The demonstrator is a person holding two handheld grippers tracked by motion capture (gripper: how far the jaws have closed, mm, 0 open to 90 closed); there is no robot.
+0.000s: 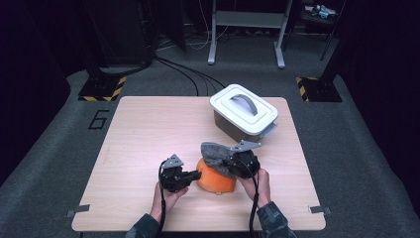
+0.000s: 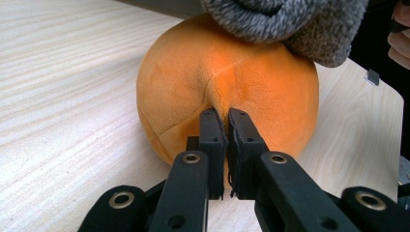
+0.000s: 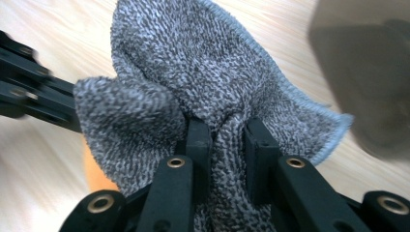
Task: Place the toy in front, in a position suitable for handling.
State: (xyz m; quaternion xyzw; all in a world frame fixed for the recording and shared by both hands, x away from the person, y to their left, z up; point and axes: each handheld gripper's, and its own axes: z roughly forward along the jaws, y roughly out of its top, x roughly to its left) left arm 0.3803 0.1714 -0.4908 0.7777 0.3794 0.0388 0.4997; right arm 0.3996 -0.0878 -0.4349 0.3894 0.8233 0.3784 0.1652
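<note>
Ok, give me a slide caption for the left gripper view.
Left gripper pinches the orange plush ball under a grey cloth.

grey cloth on orange cushion, lidded bin

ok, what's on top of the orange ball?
A grey cloth lies over the top of the orange ball, pinched in the right gripper. The left gripper pinches the ball's side. The ball's top under the cloth is hidden.

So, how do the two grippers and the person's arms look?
Both grippers, left and right, are black, with two flat black jaws on arms joined by brass-ringed pivots. Each carries a grey three-cornered plate on top and trails a black cable toward the person. The sleeves are dark, in a camouflage-like pattern.
</note>
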